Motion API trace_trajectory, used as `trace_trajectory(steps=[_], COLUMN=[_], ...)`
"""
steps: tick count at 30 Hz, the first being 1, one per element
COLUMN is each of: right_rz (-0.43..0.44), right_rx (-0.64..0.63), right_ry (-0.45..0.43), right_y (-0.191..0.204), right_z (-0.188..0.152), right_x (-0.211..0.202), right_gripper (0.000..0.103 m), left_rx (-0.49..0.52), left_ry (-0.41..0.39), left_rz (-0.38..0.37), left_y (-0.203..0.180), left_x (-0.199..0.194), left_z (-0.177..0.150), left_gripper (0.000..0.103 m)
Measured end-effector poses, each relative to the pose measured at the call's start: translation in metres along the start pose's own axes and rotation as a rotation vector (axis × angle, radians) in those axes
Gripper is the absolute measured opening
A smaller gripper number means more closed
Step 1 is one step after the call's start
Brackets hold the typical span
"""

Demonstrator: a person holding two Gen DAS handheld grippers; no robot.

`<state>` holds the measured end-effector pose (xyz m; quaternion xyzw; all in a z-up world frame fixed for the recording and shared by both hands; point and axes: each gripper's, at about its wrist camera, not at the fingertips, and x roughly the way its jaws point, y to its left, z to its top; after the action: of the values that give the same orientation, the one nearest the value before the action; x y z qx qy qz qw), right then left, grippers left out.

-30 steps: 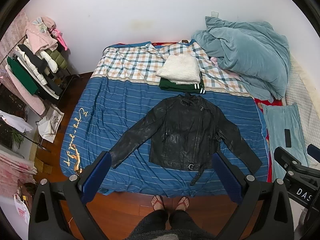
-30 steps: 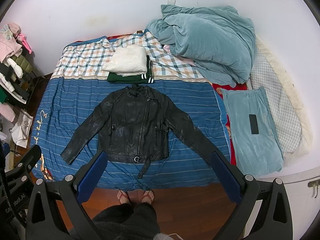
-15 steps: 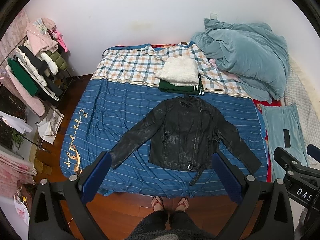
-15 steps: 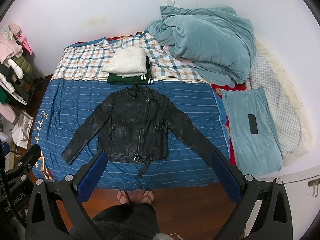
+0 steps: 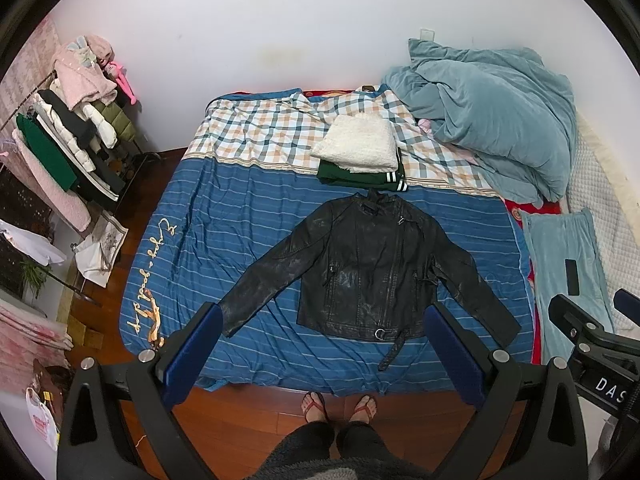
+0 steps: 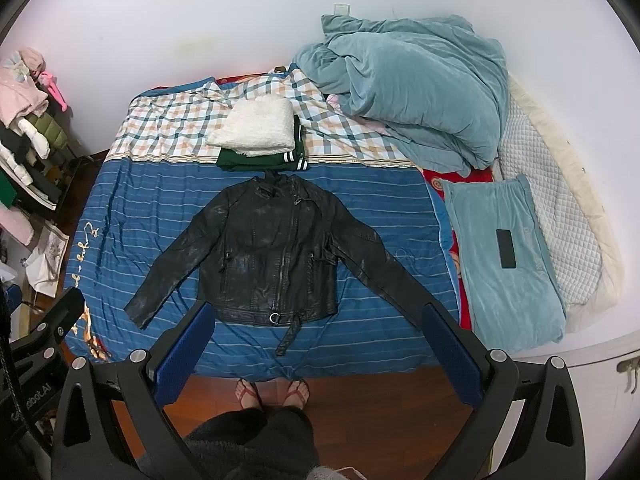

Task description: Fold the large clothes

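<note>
A black leather jacket (image 5: 368,268) lies flat, front up, on the blue striped bedspread (image 5: 224,216), both sleeves spread out and a belt strap trailing at its hem. It also shows in the right wrist view (image 6: 276,252). My left gripper (image 5: 322,316) is open and empty, held high above the bed's near edge. My right gripper (image 6: 316,316) is open and empty too, at a similar height. Neither touches the jacket.
A folded white fleece (image 5: 356,144) sits on a folded green garment (image 5: 360,176) beyond the jacket's collar. A crumpled teal duvet (image 5: 492,120) fills the far right. A teal pillow with a black phone (image 6: 505,254) lies right. A clothes rack (image 5: 64,140) stands left. My feet are on the wooden floor (image 5: 248,408).
Both grippers have drawn back and up a little; the bed and jacket look slightly smaller and further off. The jacket has not moved.
</note>
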<state>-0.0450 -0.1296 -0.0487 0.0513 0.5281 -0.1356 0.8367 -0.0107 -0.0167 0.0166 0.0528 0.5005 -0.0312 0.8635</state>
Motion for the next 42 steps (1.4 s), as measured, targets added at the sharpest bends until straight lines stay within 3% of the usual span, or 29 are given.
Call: trace_trajectory(steps=[33, 42], right_rz=[0.003, 0.002], right_rx=[0.004, 0.025], right_ry=[-0.008, 0.012], right_y=[-0.004, 0.008], right_z=[-0.001, 0.018], right_x=[-0.003, -0.003], right_gripper=[0.103, 0.103], left_rx=[0.001, 0.004], left_ry=[-0.005, -0.029], left_rz=[-0.020, -0.020], left_y=[-0.002, 0.007], left_x=[-0.001, 0.016], left_z=[0.016, 0.028], left_gripper=[0.103, 0.103])
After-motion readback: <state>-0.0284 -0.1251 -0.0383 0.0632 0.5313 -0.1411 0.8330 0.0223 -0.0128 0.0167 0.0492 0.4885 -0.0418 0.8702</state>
